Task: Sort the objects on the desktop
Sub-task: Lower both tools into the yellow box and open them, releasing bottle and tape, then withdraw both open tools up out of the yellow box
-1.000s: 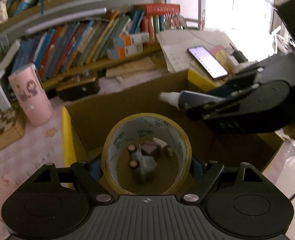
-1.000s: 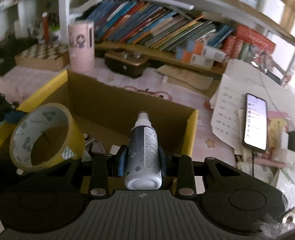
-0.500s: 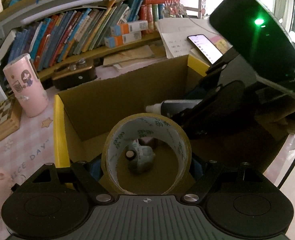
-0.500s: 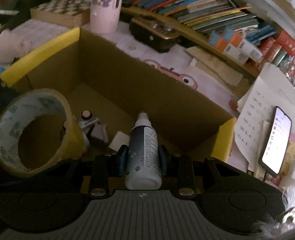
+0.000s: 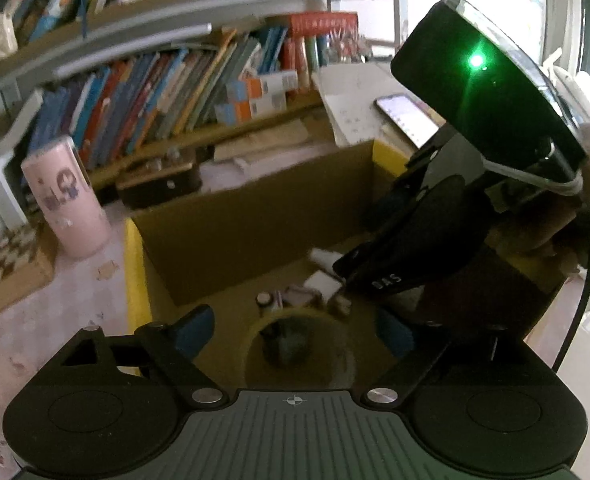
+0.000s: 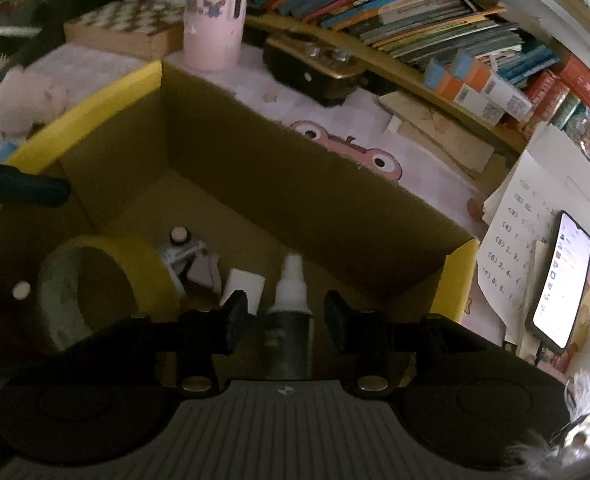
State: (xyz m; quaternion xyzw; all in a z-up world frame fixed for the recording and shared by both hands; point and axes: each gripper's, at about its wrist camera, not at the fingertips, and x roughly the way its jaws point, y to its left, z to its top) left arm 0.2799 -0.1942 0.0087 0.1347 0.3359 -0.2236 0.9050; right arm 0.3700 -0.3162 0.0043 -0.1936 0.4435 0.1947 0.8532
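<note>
A cardboard box with yellow rims lies open below both grippers. The yellow tape roll rests low in the box. It sits beneath my left gripper, whose jaws are opening and whose blue pads stand clear of the roll. A dark spray bottle with a white cap is between the fingers of my right gripper. Those jaws are opening too, with a gap on each side of the bottle. The right gripper's body reaches into the box from the right.
Small loose items and a white block lie on the box floor. Behind the box stand a pink cup, a chequered box and shelves of books. Papers and a lit phone lie to the right.
My left gripper has let go of the tape roll, which dropped to the box floor. My right gripper's pads have parted from the bottle, which now sits lower in the box.
</note>
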